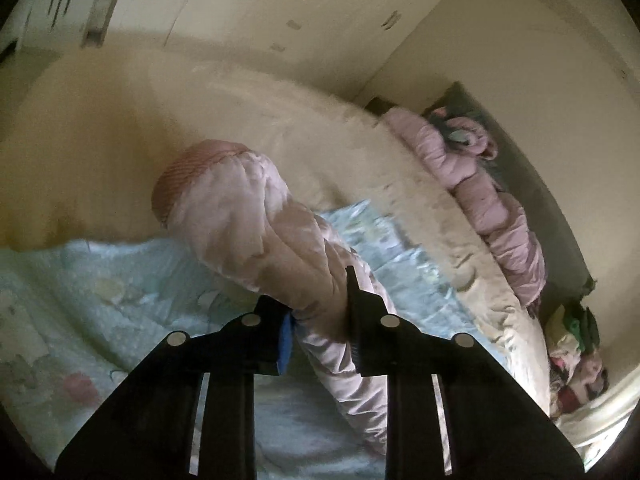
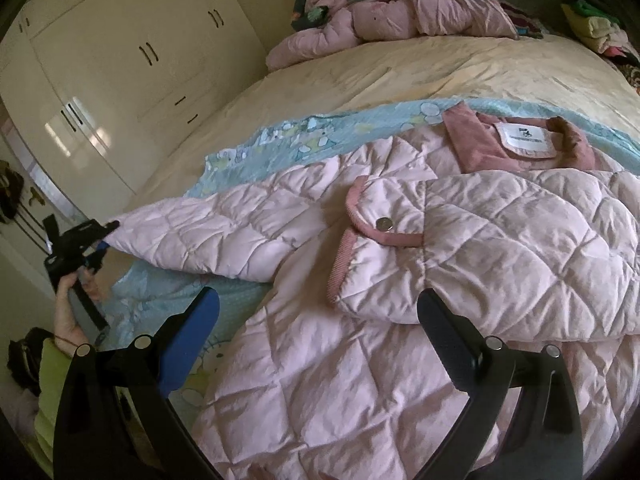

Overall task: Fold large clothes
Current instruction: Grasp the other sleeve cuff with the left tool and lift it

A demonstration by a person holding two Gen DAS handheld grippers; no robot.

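Two grippers, one quilted pink jacket spread on your bed.
Your left gripper is clamped on the sleeve, lifting it; your right gripper hovers wide apart over the jacket, holding nothing.

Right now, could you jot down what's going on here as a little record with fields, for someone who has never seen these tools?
place: a bed with a blue patterned blanket beside a cream wardrobe
garment being folded: pink quilted jacket, spread on the blanket, collar away from the right camera
left gripper: shut on the jacket's sleeve, near its ribbed cuff
right gripper: open, above the jacket, holding nothing
other clothes: a second pink jacket bunched at the far end; a mixed pile in the corner
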